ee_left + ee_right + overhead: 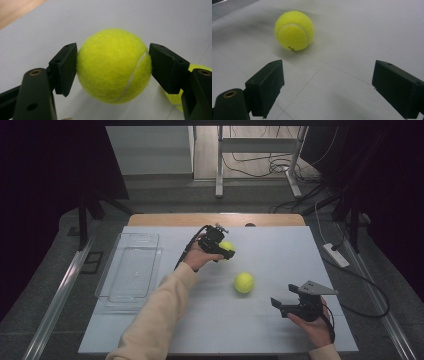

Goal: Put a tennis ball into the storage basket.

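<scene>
high view: above, facing forward-down; gripper views: close, low along table (280, 255); shared: loose ball (294, 30)

Dim, dark-edged high view; gripper views brighter, soft shadows, slightly blurred.

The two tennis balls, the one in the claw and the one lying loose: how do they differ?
The held tennis ball is clamped between the left claw pads; the loose tennis ball lies bare on the white table, touched by nothing. The held one sits farther from the person, the loose one nearer, ahead of the open right claw. Both are yellow-green, fuzzy, with white seams.
</scene>
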The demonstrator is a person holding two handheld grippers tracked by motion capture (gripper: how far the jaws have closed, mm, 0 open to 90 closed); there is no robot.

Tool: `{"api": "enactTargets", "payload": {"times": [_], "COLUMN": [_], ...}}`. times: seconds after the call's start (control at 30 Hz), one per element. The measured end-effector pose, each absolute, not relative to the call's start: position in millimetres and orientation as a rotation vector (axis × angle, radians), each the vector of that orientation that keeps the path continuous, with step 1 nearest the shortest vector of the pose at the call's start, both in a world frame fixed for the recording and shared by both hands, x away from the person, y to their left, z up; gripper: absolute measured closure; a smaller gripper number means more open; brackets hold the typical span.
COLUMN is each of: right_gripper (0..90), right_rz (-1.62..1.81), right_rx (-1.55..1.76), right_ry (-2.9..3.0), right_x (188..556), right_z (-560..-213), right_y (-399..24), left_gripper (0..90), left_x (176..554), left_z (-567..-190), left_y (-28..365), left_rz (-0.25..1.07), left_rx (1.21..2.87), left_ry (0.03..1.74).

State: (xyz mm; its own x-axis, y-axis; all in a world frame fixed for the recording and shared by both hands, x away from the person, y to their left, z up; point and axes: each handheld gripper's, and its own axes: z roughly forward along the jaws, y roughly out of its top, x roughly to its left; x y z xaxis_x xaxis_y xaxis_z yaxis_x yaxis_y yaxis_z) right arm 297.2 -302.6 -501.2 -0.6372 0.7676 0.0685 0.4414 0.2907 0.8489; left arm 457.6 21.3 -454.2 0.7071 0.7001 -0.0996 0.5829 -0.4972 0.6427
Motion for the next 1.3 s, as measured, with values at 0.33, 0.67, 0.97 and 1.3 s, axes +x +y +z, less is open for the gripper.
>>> {"api": "enactTargets", "payload": {"times": [0.33, 0.67, 0.97, 1.3], "right_gripper": [10.8, 10.8, 10.8, 10.8], "right_rz": [1.284, 1.286, 1.286, 1.283], "right_rx": [1.09, 1.09, 1.09, 1.089], "right_ry": [2.21, 2.208, 2.206, 2.206], "right_x": [297, 297, 297, 297], "right_z": [-500, -500, -500, -500], "right_y": [-303, -303, -304, -303], "left_gripper": [27.5, 27.5, 27.5, 27.5], "left_x": [454, 452, 448, 443], "left_z": [-446, -441, -435, -432], "left_y": [29, 35, 41, 48], "left_rz": [0.243, 0.252, 0.275, 0.286], "left_rx": [2.223, 2.21, 2.204, 2.19], "left_ry": [0.961, 0.962, 0.953, 0.947]}}
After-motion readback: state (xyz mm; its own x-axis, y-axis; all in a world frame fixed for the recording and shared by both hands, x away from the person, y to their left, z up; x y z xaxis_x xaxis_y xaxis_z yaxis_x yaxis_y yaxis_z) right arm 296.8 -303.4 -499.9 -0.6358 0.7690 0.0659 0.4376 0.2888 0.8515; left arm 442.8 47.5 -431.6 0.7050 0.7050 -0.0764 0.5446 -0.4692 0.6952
